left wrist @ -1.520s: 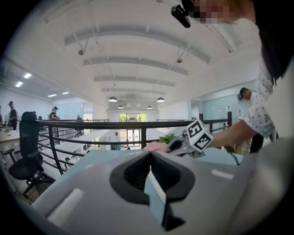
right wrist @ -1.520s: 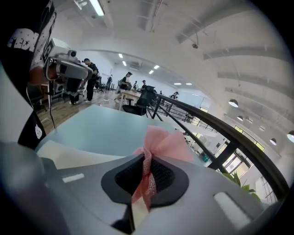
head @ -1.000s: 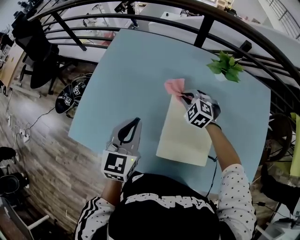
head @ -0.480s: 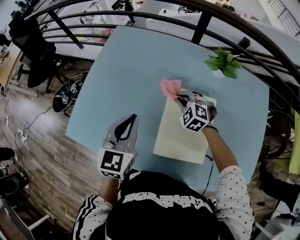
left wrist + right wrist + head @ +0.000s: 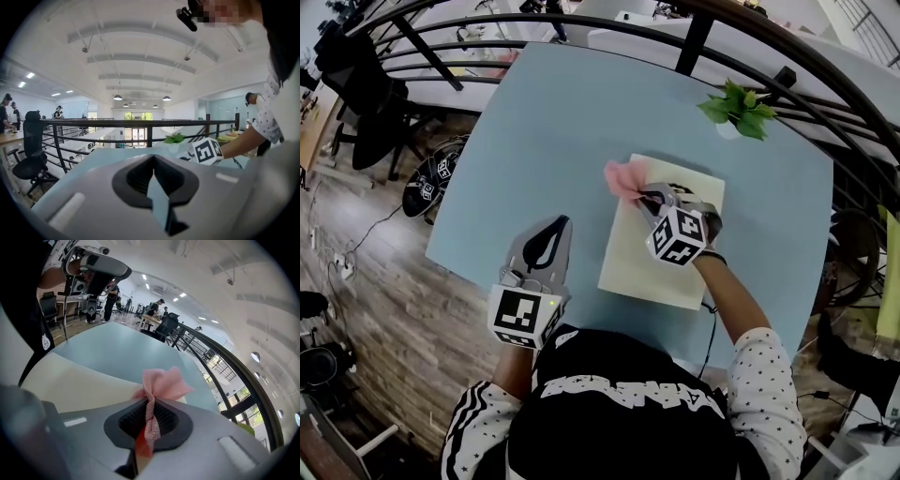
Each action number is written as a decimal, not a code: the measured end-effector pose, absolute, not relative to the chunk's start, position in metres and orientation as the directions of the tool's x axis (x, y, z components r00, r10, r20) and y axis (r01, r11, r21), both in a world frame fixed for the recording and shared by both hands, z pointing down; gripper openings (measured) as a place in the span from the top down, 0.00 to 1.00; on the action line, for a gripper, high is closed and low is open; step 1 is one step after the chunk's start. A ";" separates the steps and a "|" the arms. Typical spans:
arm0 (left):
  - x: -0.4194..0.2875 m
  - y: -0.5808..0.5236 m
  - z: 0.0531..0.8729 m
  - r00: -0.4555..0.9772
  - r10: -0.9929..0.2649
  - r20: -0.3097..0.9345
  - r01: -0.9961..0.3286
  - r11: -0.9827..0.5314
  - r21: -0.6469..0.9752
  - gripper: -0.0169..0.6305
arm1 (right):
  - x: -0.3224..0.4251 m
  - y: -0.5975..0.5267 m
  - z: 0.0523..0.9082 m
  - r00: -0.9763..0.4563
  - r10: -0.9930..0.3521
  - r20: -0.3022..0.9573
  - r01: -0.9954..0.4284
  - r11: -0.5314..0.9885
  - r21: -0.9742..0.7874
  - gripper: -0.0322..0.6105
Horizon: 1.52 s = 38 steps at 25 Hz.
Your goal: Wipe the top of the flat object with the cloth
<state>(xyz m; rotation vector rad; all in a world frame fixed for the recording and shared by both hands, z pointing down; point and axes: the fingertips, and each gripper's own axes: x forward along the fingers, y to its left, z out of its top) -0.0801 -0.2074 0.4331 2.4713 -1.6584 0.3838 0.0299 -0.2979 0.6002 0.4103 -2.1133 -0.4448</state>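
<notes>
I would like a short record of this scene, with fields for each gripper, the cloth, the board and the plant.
left gripper: shut, empty, above the table, left of the board
right gripper: shut on the cloth
cloth: pink, at the board's far left corner
board: cream, flat on the blue table
plant: green, beyond the board

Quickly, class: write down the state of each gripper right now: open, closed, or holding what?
Left gripper: closed, holding nothing.
Right gripper: closed on the pink cloth.
</notes>
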 end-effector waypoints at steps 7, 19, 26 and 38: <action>-0.066 -0.196 0.429 0.364 -0.890 0.277 -0.921 -0.388 -0.036 0.97 | 0.029 -0.269 0.602 -0.543 -0.423 0.725 -0.091 0.888 0.450 0.93; -0.054 -0.170 0.426 0.366 -0.891 0.267 -0.920 -0.390 -0.039 0.97 | 0.023 -0.210 0.604 -0.561 -0.370 0.740 -0.036 0.905 0.425 0.93; -0.055 -0.159 0.422 0.359 -0.899 0.250 -0.927 -0.375 -0.016 0.97 | 0.019 -0.179 0.602 -0.570 -0.341 0.747 0.004 0.908 0.418 0.93; -0.038 -0.151 0.413 0.368 -0.899 0.237 -0.923 -0.383 -0.023 0.97 | 0.017 -0.128 0.600 -0.594 -0.256 0.763 0.072 0.927 0.368 0.93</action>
